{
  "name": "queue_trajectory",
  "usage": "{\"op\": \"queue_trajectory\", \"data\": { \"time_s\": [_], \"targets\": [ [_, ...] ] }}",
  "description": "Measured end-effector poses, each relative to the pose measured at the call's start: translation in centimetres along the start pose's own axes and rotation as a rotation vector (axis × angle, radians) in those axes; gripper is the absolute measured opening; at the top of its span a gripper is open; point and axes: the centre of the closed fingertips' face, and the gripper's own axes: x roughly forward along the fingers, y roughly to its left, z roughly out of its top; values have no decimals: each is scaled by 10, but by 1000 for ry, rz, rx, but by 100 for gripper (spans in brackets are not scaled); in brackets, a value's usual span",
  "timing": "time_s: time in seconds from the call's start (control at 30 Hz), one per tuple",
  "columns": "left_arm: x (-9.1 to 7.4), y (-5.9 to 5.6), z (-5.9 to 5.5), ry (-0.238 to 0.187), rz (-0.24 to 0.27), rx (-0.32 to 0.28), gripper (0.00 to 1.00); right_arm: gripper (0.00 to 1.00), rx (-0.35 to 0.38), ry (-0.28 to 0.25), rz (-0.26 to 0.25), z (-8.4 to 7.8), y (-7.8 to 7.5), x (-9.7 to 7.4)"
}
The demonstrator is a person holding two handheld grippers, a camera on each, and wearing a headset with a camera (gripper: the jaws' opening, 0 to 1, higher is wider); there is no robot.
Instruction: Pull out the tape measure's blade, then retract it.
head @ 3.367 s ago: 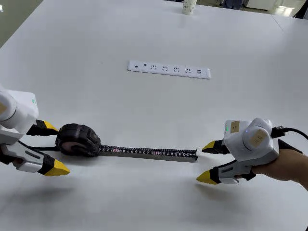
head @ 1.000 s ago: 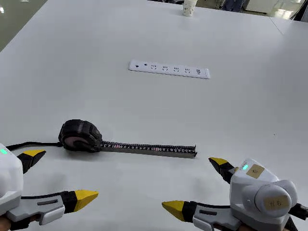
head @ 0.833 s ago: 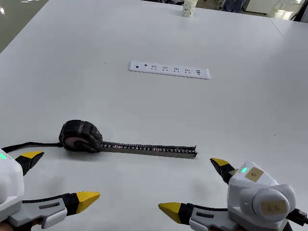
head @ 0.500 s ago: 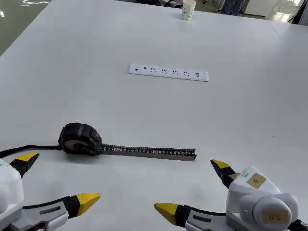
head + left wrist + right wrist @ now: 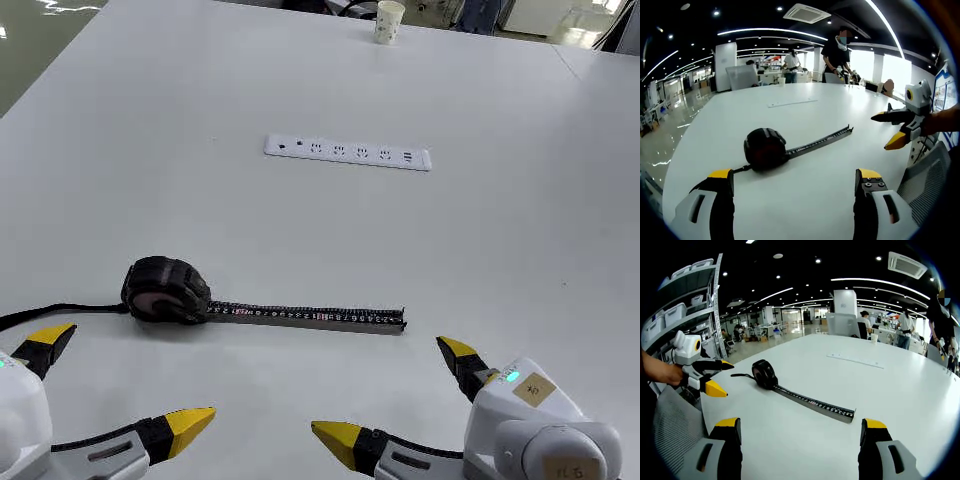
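Note:
A black tape measure [image 5: 165, 291] lies on the white table [image 5: 320, 230], its blade [image 5: 305, 317] drawn out to the right and flat on the surface. The case [image 5: 765, 148] and blade [image 5: 821, 140] lie ahead of the left gripper; the case [image 5: 764, 374] and blade [image 5: 815, 404] lie ahead of the right gripper too. My left gripper [image 5: 120, 385] is open near the front left edge, clear of the case. My right gripper [image 5: 395, 400] is open at the front right, short of the blade's tip. Neither holds anything.
A white power strip [image 5: 347, 153] lies across the table's middle. A paper cup [image 5: 389, 21] stands at the far edge. A black cord [image 5: 60, 312] trails left from the tape case. People stand beyond the table [image 5: 839, 55].
Both grippers have drawn back toward me from the tape measure, which they flanked at first. The tape and its drawn-out blade have stayed where they lay.

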Motion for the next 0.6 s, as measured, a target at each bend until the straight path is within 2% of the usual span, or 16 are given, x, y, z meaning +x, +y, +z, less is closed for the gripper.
{"op": "queue_trajectory", "data": {
  "time_s": [0.4,0.6],
  "targets": [
    [2,1,4,2,13,-62,99,99,30,-9,-18,4,0,-1],
    [0,1,4,12,30,-29,99,99,29,-11,-19,6,0,-1]
  ]
}}
